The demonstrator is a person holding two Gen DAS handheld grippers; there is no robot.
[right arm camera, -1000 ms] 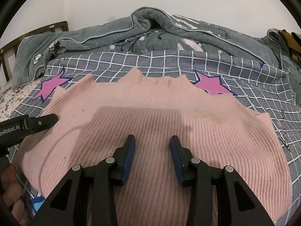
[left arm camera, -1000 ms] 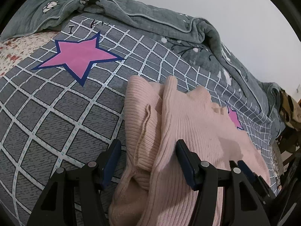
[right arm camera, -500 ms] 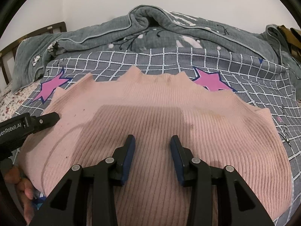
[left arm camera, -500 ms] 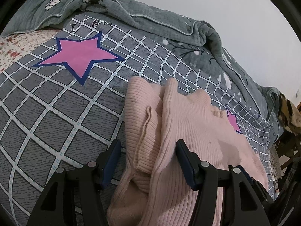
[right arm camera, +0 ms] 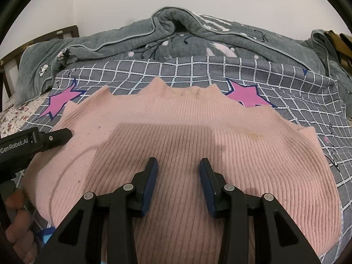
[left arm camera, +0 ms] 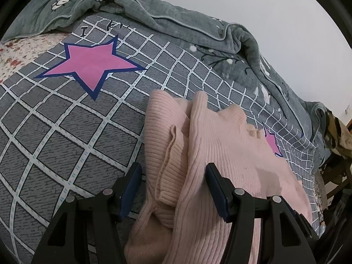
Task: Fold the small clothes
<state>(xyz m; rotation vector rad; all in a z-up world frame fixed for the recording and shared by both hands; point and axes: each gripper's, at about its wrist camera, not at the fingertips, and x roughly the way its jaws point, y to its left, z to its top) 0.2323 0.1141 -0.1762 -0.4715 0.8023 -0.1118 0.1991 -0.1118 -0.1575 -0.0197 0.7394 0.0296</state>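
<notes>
Sweater (right arm camera: 176,140), pink, lies spread on the bed (right arm camera: 286,92), its nine o'clock sleeve tucked in, further folds left; left gripper (left arm camera: 173,183) and right gripper (right arm camera: 178,179) hover open, holding nothing.

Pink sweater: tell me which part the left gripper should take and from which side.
Take the pink sweater by the folded sleeve's ribbed cuff, which lies loose on top between the open left gripper fingers. Probably come from the sweater's left edge, over the grid bedsheet, since the cuff's raised edge gives the fingers a lip to pinch.
</notes>
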